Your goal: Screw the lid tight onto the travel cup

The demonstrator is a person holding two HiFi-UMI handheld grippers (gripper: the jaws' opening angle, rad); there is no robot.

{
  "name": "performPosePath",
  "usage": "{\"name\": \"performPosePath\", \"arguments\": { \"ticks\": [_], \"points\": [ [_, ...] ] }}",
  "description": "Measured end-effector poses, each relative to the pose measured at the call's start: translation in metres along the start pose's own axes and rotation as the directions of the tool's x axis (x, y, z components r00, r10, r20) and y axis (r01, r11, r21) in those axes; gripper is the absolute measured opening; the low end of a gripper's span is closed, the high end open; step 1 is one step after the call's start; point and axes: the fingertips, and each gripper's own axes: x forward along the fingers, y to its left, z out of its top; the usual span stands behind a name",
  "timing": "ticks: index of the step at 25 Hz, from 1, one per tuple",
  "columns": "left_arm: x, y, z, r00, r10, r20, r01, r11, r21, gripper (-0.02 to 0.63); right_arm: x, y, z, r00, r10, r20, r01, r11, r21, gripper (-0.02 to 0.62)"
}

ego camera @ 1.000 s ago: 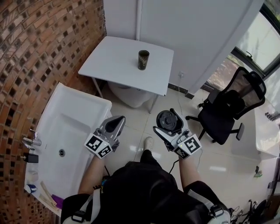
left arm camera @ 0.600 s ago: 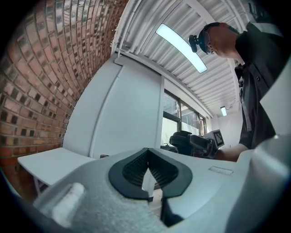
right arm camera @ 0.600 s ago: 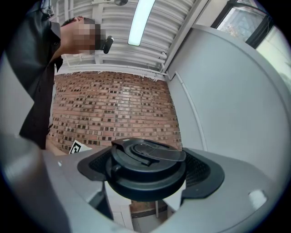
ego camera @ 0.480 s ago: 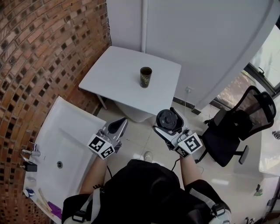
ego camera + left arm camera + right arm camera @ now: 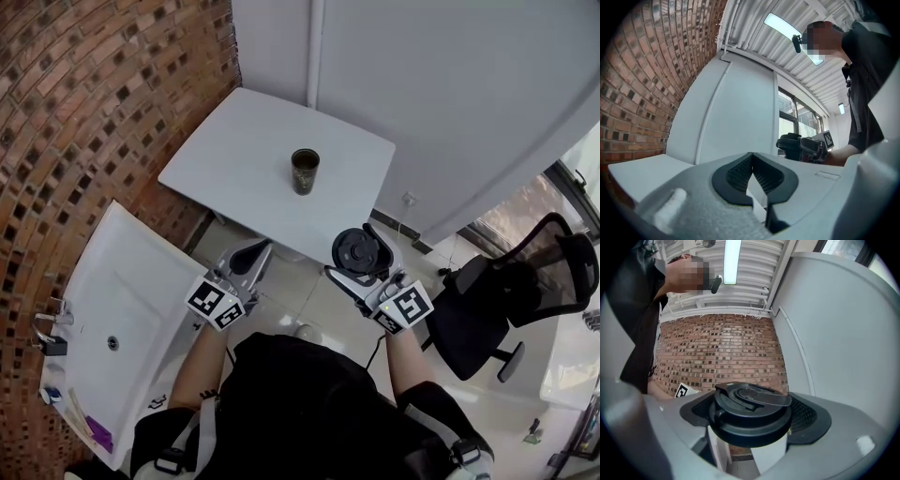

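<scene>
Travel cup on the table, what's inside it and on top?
Nothing sits on top of the travel cup: its mouth is open, and the lid is clamped in the right tongs. Its inside looks dark; any contents can't be seen.

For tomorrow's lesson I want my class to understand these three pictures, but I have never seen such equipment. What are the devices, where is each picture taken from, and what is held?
No robot here: a person holds a two-jaw gripper in each hand. The wide picture comes from a camera on the person's head, looking down; the other two come from cameras riding on the grippers. The left gripper is shut and empty. The right gripper clamps a black lid. The open travel cup stands on the white table ahead.
</scene>
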Motion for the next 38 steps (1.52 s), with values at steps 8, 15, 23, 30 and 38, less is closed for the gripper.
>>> {"name": "performPosePath", "arguments": {
  "ticks": [8,15,23,30,38],
  "points": [
    [0.026,0.026,-0.020,0.999,-0.010,-0.053,0.009,1.000,-0.022,0.003,0.022,-0.029,-0.021,1.000,-0.007,-0.017,0.007,0.999,0.031,0.476],
    [0.066,0.080,-0.036,0.995,-0.075,-0.063,0.073,0.997,-0.038,0.003,0.059,-0.067,-0.018,0.997,-0.070,-0.029,0.070,0.998,-0.007,0.476],
    [0.111,0.139,-0.026,0.989,-0.124,-0.084,0.123,0.992,-0.009,0.003,0.117,-0.117,-0.016,0.994,-0.108,-0.022,0.107,0.994,-0.032,0.476],
    [0.125,0.174,-0.017,0.985,-0.149,-0.086,0.149,0.989,-0.005,0.003,0.153,-0.136,-0.015,0.991,-0.128,-0.028,0.127,0.991,-0.040,0.476],
    [0.130,0.183,-0.024,0.987,-0.122,-0.102,0.121,0.992,-0.018,0.003,0.152,-0.148,-0.018,0.991,-0.130,-0.035,0.129,0.991,-0.035,0.477]
  ]
}}
